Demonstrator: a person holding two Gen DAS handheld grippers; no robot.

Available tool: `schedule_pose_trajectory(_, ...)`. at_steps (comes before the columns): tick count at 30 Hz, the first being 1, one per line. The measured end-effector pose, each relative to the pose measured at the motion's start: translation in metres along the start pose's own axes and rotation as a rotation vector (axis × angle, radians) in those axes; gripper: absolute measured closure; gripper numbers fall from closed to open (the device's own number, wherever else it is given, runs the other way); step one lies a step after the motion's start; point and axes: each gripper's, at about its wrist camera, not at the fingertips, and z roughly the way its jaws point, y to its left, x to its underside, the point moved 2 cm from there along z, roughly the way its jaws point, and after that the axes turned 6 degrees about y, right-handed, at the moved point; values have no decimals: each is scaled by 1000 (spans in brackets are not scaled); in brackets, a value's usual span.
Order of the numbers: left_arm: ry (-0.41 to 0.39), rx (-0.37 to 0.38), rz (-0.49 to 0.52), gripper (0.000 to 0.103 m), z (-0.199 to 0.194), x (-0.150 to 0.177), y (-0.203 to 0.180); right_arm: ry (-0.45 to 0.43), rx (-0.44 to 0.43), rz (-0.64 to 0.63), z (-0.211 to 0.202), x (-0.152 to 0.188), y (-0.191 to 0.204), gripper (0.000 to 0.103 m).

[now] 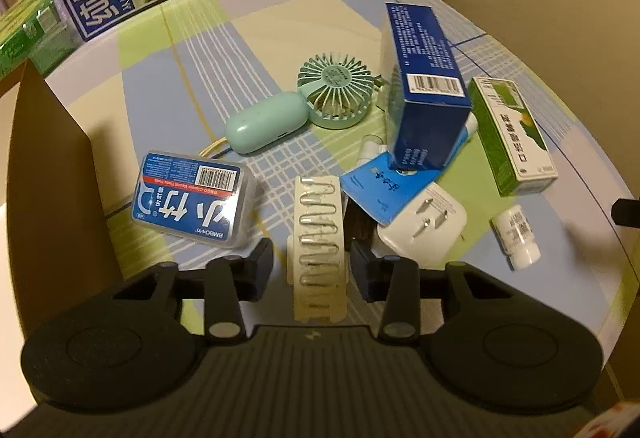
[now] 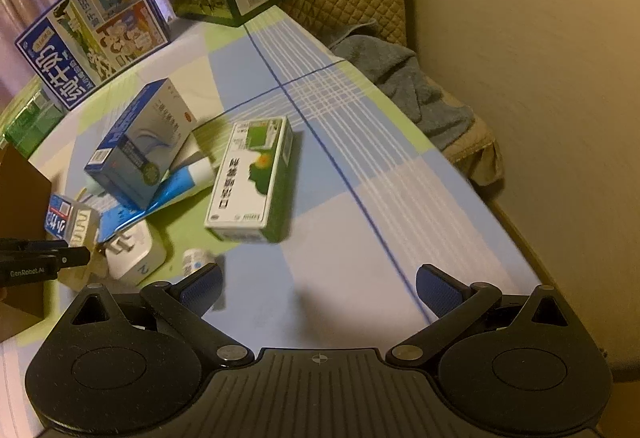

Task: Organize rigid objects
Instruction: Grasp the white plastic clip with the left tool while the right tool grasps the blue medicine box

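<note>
left claw [image 1: 312, 258]: jaws set apart on either side of the comb, a clear gap showing at both fingers; contact cannot be told.
comb [image 1: 318, 246]: cream, with metal teeth, lying lengthwise between the left fingers and reaching out ahead of them.
floss case [image 1: 194, 197]: clear with a blue label, just ahead-left of the left claw, flat on the cloth.
fan [image 1: 334, 87]: mint green, handle toward the left, well ahead of the left claw.
blue box [image 1: 426, 85]: ahead-right of the left claw, tilted, propped on a blue packet [image 1: 384, 189].
plug [image 1: 424, 226]: white, prongs up, just right of the left claw's right finger, touching the packet's edge.
green box [image 2: 250, 177]: lying flat ahead of the right claw, slightly left of its middle.
vial [image 2: 196, 262]: small, white, just beside the right claw's left finger.
right claw [image 2: 318, 288]: spread wide, nothing between the fingers, over bare cloth.
cloth [image 2: 360, 165]: checked blue, green and white, covering the table.
milk carton [image 2: 92, 25]: far ahead-left of the right claw, at the table's back.
</note>
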Motion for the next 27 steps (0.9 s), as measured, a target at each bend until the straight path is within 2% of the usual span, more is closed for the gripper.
schedule_pose_trajectory(4,5,-13,-22,73,7,-5,-2,2,-18,-31,5,-15,-2,2)
schedule_pose_trajectory(6,0,-9,-29,79,8,-7,-3,8,-29,-51,7,-20,-2,2)
schedule_pose_trajectory(11,-17,-16,-55,80,7,-4,-3,18,-58,-97,11,-28,8,2)
schedule_pose_trajectory(16,-47,-39,-89,80,-5,8,1,3,-105,-156,9,-37,30,2)
schedule_pose_trajectory(21,-82,-41,-175,80,-26,22,12,-33,-169,-246,5,-45,68,3)
schedule_pose_trajectory(23,-102,-46,-201,80,-36,24,16,-41,-189,-279,7,-47,85,5)
schedule_pose_trajectory(27,-136,-66,-231,80,-53,23,25,-47,-228,-342,16,-51,117,18)
